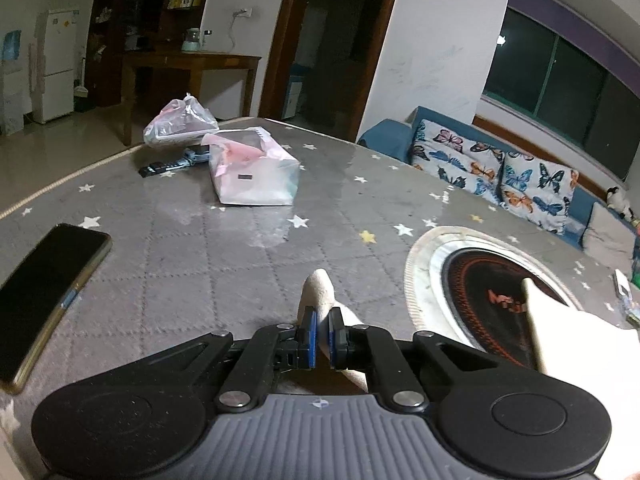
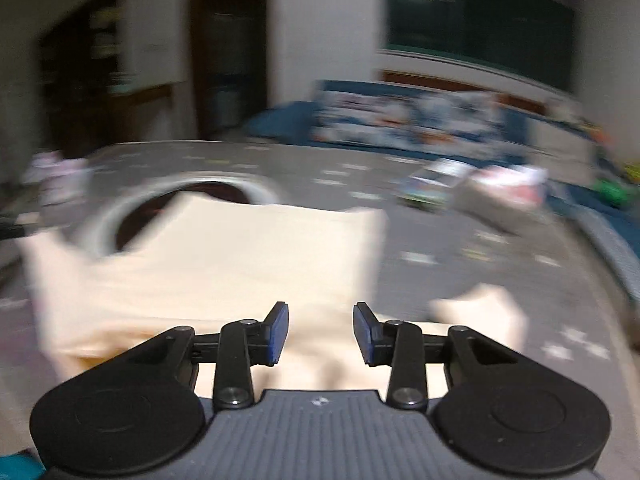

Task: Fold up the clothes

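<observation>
Left gripper (image 1: 322,334) is clamped on a thin tip of the cream garment (image 2: 224,264); so small a bite could slip free mid-fold. Right gripper (image 2: 321,330) hangs released above the cloth. The garment lies near the table's (image 1: 224,264) front edge, partly over the round cooktop (image 1: 480,292), seemingly doubled, though blur hides it.

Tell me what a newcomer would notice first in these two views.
First, the cream garment spread over the grey star-patterned mat, partly covering a round black cooktop. The left gripper is shut on a bunched piece of it, while the right gripper hangs open above it in a motion-blurred view. A dark phone lies at the mat's left, with plastic bags farther back.
</observation>
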Demonstrator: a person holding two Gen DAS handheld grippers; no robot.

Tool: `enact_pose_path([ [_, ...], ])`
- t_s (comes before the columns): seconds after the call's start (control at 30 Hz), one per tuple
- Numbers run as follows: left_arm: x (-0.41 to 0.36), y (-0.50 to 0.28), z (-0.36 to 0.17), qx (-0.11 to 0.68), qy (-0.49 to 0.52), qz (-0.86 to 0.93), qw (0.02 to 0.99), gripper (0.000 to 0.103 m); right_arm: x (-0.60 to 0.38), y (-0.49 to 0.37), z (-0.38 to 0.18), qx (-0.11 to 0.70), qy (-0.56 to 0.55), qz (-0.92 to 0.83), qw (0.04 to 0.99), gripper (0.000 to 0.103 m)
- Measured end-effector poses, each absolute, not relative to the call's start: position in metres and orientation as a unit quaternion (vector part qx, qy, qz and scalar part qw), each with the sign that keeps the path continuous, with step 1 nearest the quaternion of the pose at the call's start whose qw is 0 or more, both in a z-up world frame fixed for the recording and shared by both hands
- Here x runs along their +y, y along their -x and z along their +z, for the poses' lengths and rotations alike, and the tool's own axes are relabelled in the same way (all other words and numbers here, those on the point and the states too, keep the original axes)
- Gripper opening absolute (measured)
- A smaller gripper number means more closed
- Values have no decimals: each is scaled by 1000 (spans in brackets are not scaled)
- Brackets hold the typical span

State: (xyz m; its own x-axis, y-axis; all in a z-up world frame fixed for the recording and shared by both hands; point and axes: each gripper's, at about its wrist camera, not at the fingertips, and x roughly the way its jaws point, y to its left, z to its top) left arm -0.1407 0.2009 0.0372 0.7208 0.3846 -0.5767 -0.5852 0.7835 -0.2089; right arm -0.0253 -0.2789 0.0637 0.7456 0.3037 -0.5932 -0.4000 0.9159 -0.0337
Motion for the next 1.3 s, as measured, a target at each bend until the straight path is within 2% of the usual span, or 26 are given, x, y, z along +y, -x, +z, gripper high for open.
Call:
enact_pose_path([
  [0.33,213,129,31,282,180,282,899,6,-300,-24,27,331,84,117,933,32],
  [0.53,216,127,29,289,178,282,897,7,-305,-30,19,332,89,105,933,6],
  [0.57,216,127,29,290,178,282,897,7,-306,-29,21,327,90,101,935,5],
  [0.9,217,126,26,298,176,277,896,8,-372,15,53,269,44,-9,962,3],
  [1.17,217,128,27,308,167,272,896,12,-426,27,20,332,5,-64,941,5],
  [1.3,218,135,33,310,159,275,896,18,-421,27,28,318,7,-48,947,9],
])
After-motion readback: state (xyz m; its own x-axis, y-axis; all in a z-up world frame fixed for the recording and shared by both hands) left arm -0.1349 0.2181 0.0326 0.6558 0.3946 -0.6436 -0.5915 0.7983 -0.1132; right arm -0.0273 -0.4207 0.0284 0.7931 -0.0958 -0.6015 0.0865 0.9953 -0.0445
